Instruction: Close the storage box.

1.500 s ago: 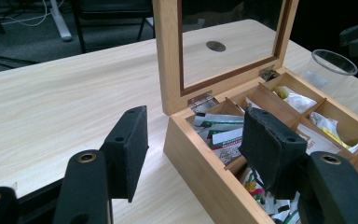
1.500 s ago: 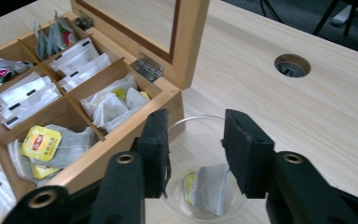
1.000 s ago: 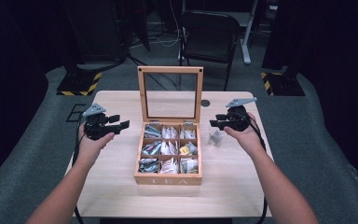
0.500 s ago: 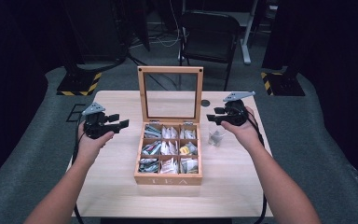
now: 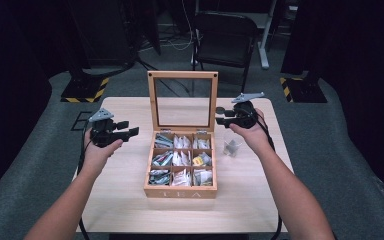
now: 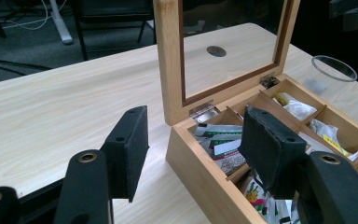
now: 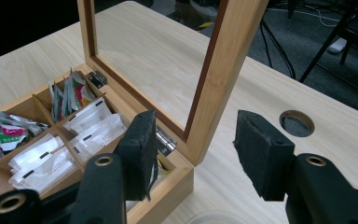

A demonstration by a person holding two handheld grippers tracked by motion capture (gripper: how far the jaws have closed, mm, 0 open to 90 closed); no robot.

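A wooden tea box [image 5: 181, 190] sits mid-table, its glass-windowed lid [image 5: 182, 75] standing upright and its compartments holding several tea bags [image 5: 180, 160]. My left gripper [image 5: 130, 131] hovers left of the box, open and holding nothing; in the left gripper view its jaws [image 6: 198, 144] frame the box's near corner [image 6: 186, 140]. My right gripper [image 5: 221, 120] is level with the lid's right edge. Its jaws have just been opening and stand open, with the lid's frame [image 7: 223, 70] ahead of the gap [image 7: 200, 149], untouched.
A clear glass [image 5: 231, 147] stands on the table right of the box, below my right hand; its rim shows in the left gripper view [image 6: 334, 67]. A round cable hole [image 7: 297, 122] lies behind the lid. A black chair [image 5: 225, 35] stands beyond the table.
My right gripper has risen and moved from beside the glass toward the lid's right edge, its jaws wider. The left gripper has stayed put.
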